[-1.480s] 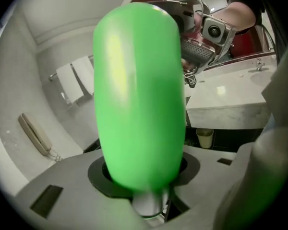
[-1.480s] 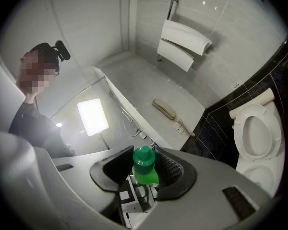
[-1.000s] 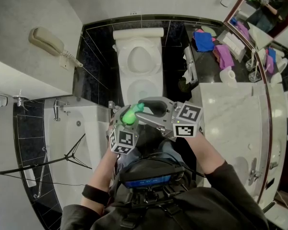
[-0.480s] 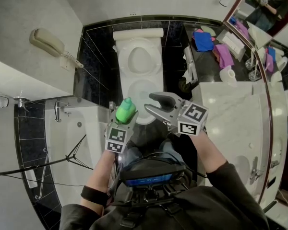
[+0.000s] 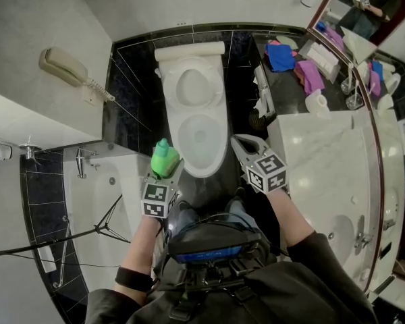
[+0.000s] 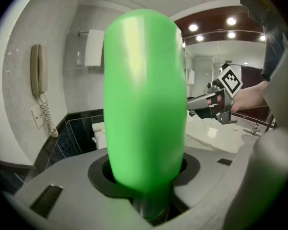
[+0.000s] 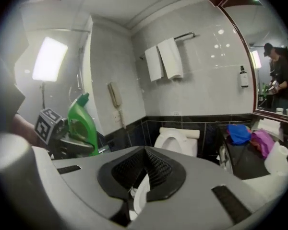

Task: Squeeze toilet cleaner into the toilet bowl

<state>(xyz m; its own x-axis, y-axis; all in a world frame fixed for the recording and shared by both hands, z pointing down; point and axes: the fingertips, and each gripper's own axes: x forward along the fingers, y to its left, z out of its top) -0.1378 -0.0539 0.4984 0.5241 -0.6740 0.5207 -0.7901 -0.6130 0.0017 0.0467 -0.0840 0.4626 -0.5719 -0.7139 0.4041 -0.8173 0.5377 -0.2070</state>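
The green toilet cleaner bottle (image 5: 163,158) stands upright in my left gripper (image 5: 163,171), which is shut on its body, just left of the toilet's front rim. It fills the left gripper view (image 6: 144,99) between the pads. The white toilet (image 5: 196,113) has its lid raised and its bowl (image 5: 200,138) open. My right gripper (image 5: 241,142) hangs to the right of the bowl; its jaws have just been closing and stand shut with nothing between them (image 7: 144,153). In the right gripper view, the bottle (image 7: 82,123) and the toilet (image 7: 178,140) lie ahead.
A wall phone (image 5: 64,65) hangs at the left above the bathtub (image 5: 104,181). A marble counter (image 5: 324,157) with a sink runs along the right. Blue and purple cloths (image 5: 281,56) and a paper roll (image 5: 317,103) lie beside the toilet. Towels (image 7: 164,59) hang above it.
The right gripper left the bottle's cap, swung right and down beside the bowl, and its jaws closed on nothing. The left gripper carried the bottle slightly left.
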